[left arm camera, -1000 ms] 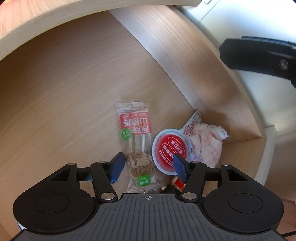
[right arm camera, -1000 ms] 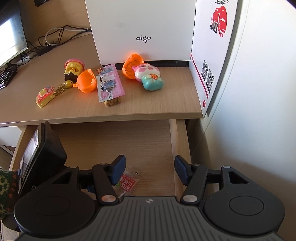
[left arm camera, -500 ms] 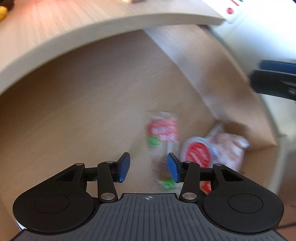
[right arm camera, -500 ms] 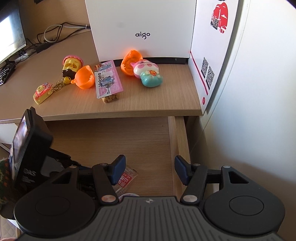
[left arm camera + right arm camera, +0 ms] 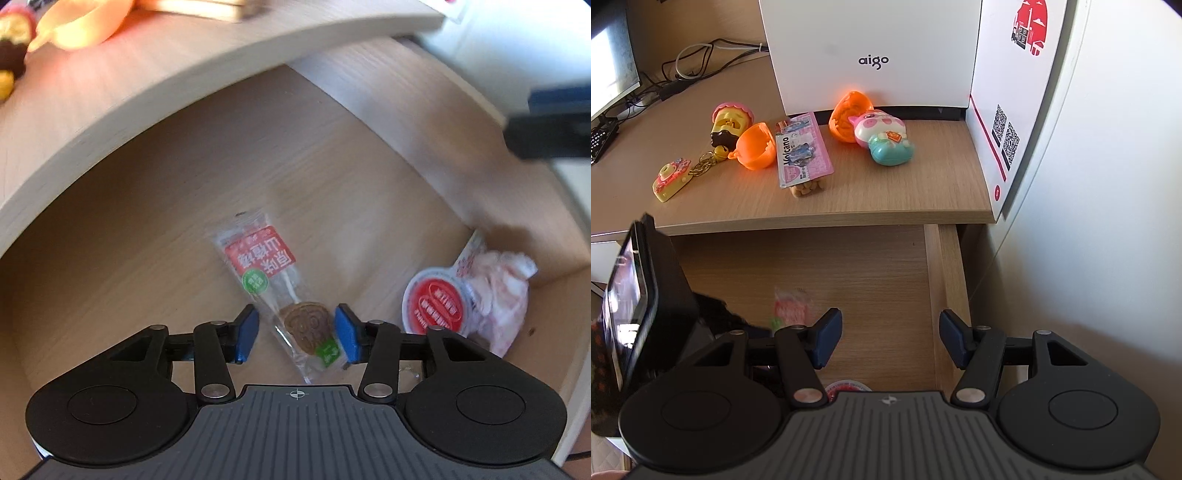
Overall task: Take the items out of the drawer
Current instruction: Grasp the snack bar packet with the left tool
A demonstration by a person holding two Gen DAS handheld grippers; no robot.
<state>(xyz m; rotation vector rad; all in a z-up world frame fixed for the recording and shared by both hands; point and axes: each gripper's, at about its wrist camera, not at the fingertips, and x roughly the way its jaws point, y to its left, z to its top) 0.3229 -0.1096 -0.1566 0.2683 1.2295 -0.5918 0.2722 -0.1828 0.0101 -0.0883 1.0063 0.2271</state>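
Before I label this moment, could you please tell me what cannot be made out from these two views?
- Left wrist view: whether the left gripper touches the clear-wrapped lollipop packet with the red label; the open jaws straddle it, contact unclear.
- Left wrist view: print on the round red-and-white foil-lidded cup and what the crumpled pink-white wrapper holds; motion blur.
- Right wrist view: the cup is mostly hidden by the right gripper body.

Clear red-labelled lollipop packet (image 5: 280,295) flat on drawer floor (image 5: 147,240), red-lidded cup (image 5: 437,304) in corner
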